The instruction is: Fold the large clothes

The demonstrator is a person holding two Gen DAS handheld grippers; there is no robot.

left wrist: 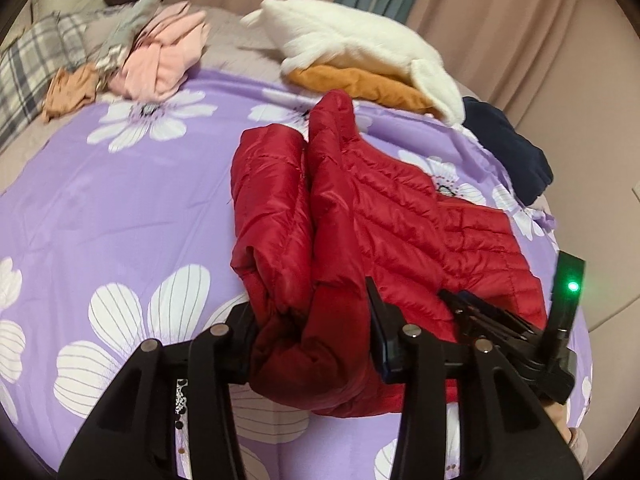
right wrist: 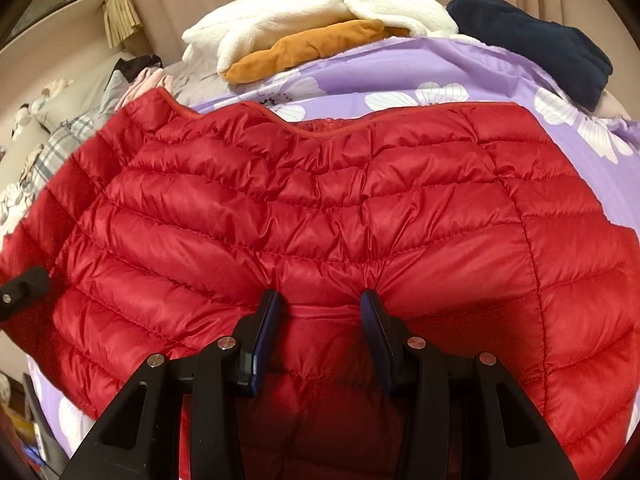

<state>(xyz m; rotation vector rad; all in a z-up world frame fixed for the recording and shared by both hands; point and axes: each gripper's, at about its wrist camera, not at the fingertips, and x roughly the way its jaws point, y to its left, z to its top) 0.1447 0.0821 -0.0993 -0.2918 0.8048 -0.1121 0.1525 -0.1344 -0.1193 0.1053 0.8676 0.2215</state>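
Two claws pinch a red quilted jacket (right wrist: 320,208) lying on the purple flowered bed cover (left wrist: 120,208), the left claw (left wrist: 312,332) on a bunched fold, the right claw (right wrist: 320,312) on the padded fabric, with white (left wrist: 352,44), orange (left wrist: 360,84) and navy (left wrist: 508,144) garments piled beyond; no legible writing.

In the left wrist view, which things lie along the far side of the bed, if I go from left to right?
Plaid pillow → small tan cloth → pink garment → white fleece lying on an orange garment → navy garment.
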